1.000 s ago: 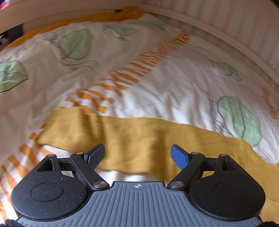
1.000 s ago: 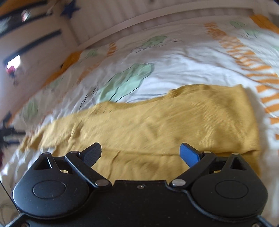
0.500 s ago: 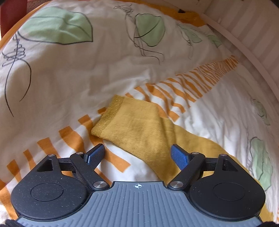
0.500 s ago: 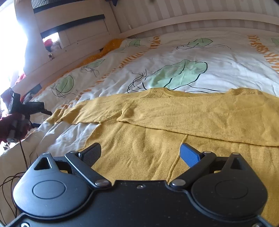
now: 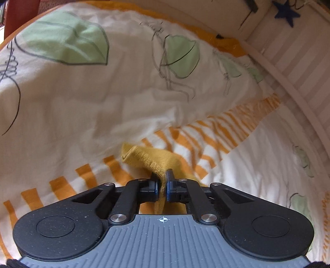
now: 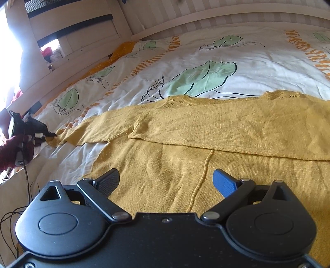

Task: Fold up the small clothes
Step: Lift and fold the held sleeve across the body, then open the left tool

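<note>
A mustard-yellow knit sweater (image 6: 216, 132) lies flat on the bed, one sleeve folded across its body and the other stretched out to the left. My left gripper (image 5: 163, 181) is shut on the cuff of that outstretched sleeve (image 5: 148, 159), which bunches up between the jaws. From the right wrist view the left gripper (image 6: 44, 132) shows small at the sleeve's end. My right gripper (image 6: 166, 179) is open and empty, low over the sweater's lower body beside a vertical seam.
The bed has a white duvet (image 6: 206, 53) with green leaves and orange stripes. A pale wooden bed frame and striped wall (image 6: 206, 14) run along the far side. Cables (image 6: 12, 222) hang at the bed's left edge.
My left gripper has closed on the sleeve cuff, which lay flat between open jaws half a second ago. My right gripper has edged closer over the sweater body and stays open.
</note>
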`<state>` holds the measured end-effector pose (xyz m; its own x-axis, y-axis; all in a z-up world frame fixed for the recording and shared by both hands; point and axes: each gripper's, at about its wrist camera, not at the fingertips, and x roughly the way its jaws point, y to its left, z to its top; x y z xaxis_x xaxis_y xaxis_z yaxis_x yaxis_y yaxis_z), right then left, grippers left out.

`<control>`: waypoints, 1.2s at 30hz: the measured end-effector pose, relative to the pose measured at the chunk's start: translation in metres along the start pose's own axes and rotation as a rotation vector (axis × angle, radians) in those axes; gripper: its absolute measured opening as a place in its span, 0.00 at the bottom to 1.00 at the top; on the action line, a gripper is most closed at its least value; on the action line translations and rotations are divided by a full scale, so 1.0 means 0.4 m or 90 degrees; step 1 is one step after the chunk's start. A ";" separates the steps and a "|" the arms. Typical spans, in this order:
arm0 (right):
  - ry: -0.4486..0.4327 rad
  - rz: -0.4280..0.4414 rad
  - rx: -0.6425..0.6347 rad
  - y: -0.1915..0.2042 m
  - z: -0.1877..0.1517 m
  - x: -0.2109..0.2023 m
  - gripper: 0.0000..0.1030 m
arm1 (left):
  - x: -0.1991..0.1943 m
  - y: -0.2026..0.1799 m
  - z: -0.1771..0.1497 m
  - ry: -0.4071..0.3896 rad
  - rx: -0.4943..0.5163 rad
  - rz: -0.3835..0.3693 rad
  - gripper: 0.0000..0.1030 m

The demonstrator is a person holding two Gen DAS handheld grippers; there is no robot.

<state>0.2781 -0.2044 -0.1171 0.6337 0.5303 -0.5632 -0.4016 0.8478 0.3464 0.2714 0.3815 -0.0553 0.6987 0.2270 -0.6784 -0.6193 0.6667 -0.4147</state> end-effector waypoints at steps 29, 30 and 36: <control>-0.071 -0.094 0.107 -0.156 0.100 -0.112 0.95 | -0.324 -0.842 -0.291 0.048 0.257 -0.484 0.04; -0.073 -0.097 0.113 -0.162 0.103 -0.116 0.95 | -0.319 -0.861 -0.318 0.057 0.258 -0.491 0.04; -0.078 -0.119 0.140 -0.198 0.115 -0.133 0.95 | -0.290 -0.967 -0.498 0.115 0.276 -0.514 0.04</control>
<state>0.3065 -0.2992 -0.0801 0.7638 0.3500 -0.5423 -0.1261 0.9049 0.4065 0.3585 -0.0440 0.0629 0.7700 -0.5105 -0.3829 0.2432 0.7895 -0.5635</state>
